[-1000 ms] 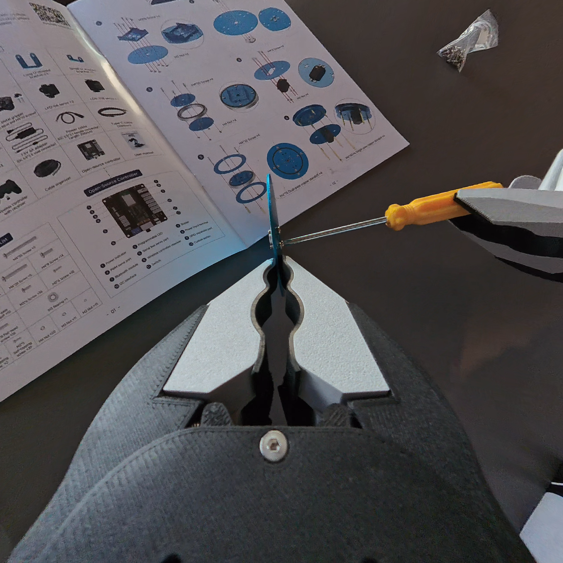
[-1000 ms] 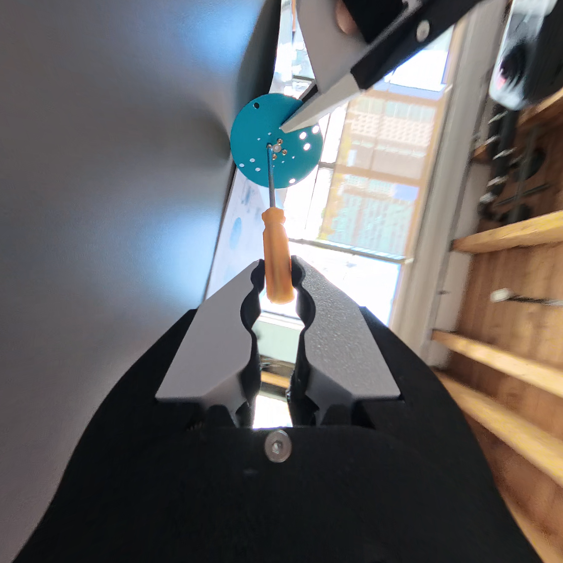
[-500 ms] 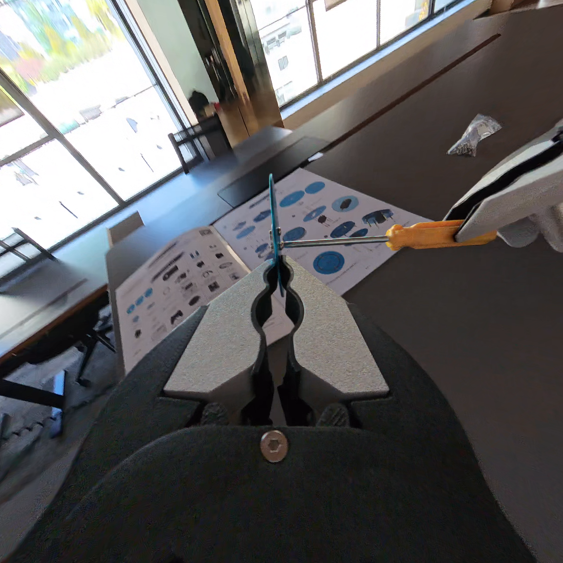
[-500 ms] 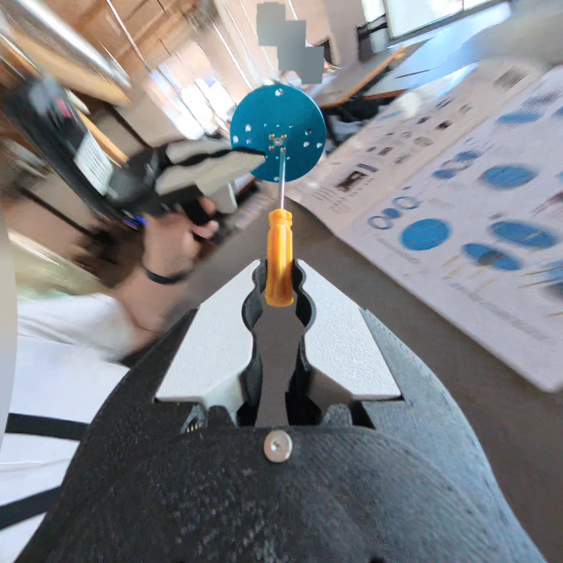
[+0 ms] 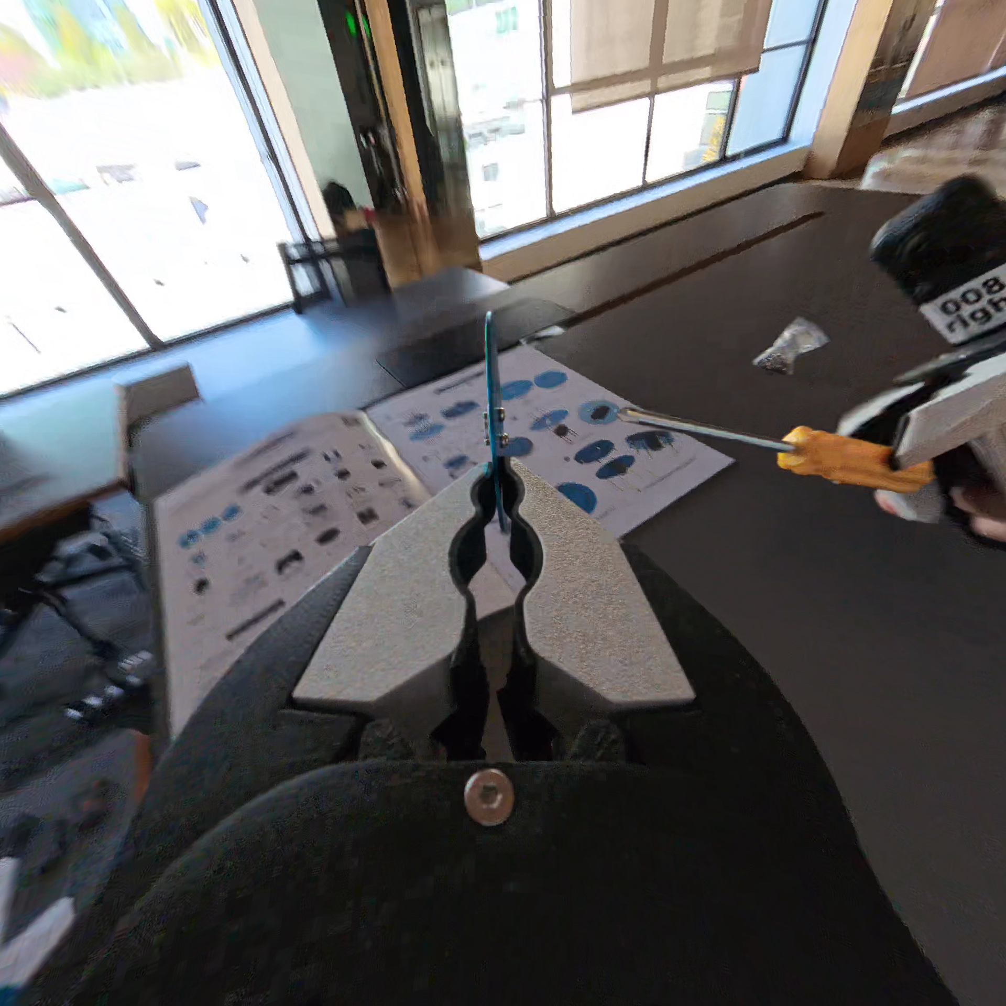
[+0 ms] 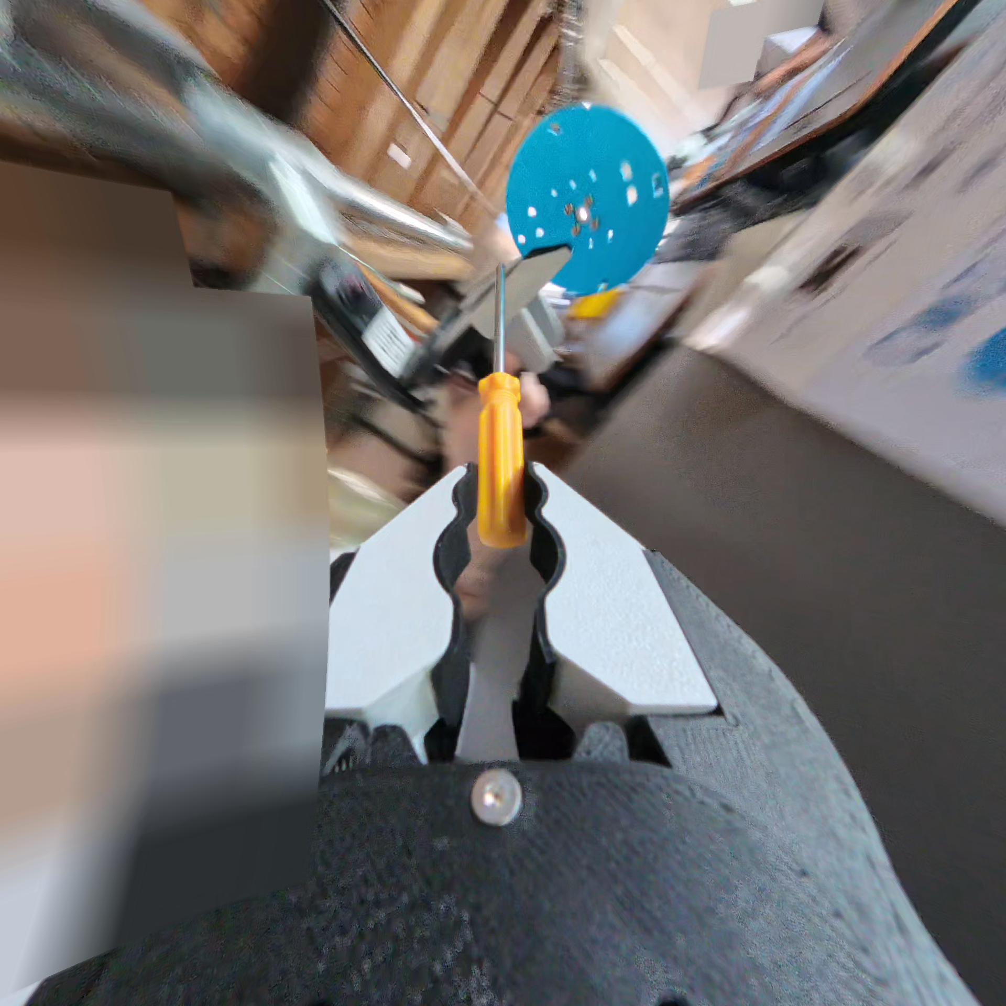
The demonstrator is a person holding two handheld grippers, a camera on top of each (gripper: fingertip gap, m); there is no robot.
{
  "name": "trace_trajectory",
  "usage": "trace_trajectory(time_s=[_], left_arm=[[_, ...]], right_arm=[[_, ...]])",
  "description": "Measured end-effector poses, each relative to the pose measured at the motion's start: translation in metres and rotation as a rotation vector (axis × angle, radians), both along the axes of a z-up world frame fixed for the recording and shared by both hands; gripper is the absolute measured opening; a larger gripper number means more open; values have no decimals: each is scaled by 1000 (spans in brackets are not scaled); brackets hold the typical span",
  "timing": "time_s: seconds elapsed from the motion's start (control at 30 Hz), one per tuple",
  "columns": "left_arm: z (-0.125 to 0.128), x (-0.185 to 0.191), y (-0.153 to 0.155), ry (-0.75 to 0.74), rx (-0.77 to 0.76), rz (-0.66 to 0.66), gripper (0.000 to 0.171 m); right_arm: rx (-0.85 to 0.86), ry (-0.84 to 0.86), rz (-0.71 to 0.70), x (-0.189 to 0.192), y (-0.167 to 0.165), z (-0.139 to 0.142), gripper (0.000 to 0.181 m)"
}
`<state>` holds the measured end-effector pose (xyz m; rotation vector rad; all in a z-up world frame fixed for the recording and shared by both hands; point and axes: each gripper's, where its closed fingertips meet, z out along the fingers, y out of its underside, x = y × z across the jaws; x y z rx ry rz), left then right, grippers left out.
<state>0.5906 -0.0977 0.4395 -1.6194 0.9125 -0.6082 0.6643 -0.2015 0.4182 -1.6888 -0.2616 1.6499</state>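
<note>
Daylight floods in through the large windows behind the dark table, blowing the panes out to near white and leaving a pale sheen on the tabletop. The left wrist view is sharp at centre and smeared at its left edge, where the open manual blurs. The right wrist view is heavily motion-blurred throughout its background; only the orange screwdriver stays crisp. Wide-angle bending curves straight lines near the borders.
</note>
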Motion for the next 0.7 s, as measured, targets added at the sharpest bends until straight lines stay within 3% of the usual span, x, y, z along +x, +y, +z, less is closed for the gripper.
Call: trace_trajectory(time_s=[0.03, 0.13, 0.2, 0.3, 0.43, 0.7], left_arm=[[-12, 1, 1, -5, -115, -25, 0], [-46, -2, 3, 50, -352, -53, 0], [-57, -3, 3, 72, -414, -62, 0], [-75, -4, -2, 159, -482, -75, 0], [-87, -4, -6, 232, -483, -72, 0], [-97, 0, -13, 280, -506, -92, 0]], right_arm=[[185, -246, -99, 8, 8, -9, 15], [849, -1061, -397, 42, 28, -19, 15], [1101, -1323, -406, 35, 24, -24, 16], [1243, -1539, -353, 22, 22, -45, 16], [1414, -1738, -368, 17, 27, -50, 16], [1473, -1825, -337, 11, 27, -56, 16]])
